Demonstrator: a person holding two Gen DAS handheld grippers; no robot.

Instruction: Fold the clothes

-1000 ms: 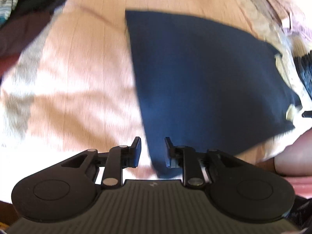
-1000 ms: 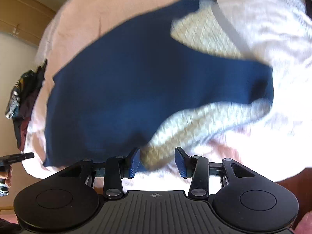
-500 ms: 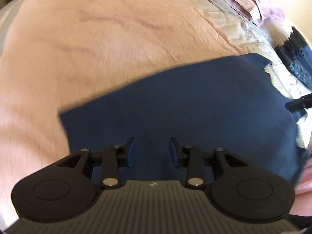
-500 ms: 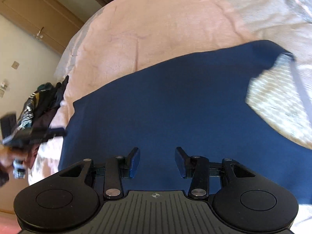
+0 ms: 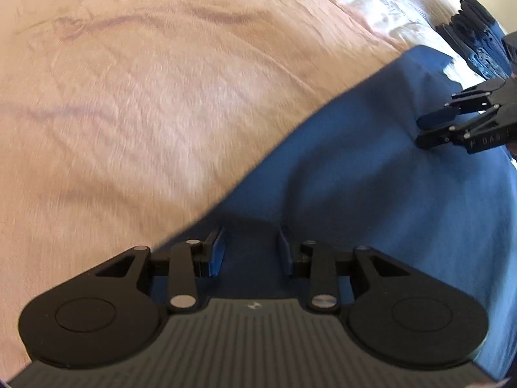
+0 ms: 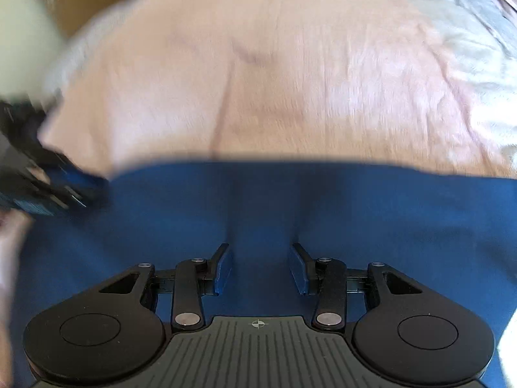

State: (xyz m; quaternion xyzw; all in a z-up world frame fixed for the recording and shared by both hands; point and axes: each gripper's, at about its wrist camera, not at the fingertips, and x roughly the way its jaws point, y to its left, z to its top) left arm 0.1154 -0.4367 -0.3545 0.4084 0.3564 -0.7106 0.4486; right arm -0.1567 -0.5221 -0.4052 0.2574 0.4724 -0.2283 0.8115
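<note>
A bed [image 5: 155, 103] with a pink cover is filling most of both views, and a paler, crumpled sheet [image 6: 478, 32] is lying toward its far right corner. A blue garment [image 5: 371, 194] is lying spread flat on the near part of the bed, its far edge running straight across the pink cover in the right wrist view. A dark pile [image 5: 475, 38] of other cloth is sitting beyond the garment's far corner, toward the bed's right edge.

The left gripper [image 5: 250, 249] is pointing steeply down over the garment's left edge. Its fingers [image 5: 217, 252] are standing apart, having just been opening, with only flat cloth showing under the gap and nothing pinched. The right gripper [image 6: 260, 268] is hanging over the garment's middle, close behind its far edge; its fingers [image 6: 223, 270] are also parted and are gripping nothing.

Judging from this, the person is placing both grippers for a grasp, before a fold of the blue garment. The next move is likely calling for each gripper to drop onto an edge or corner, close on the top layer alone, then lift and carry it across. Pinching the bed cover along with the cloth is the risk.
</note>
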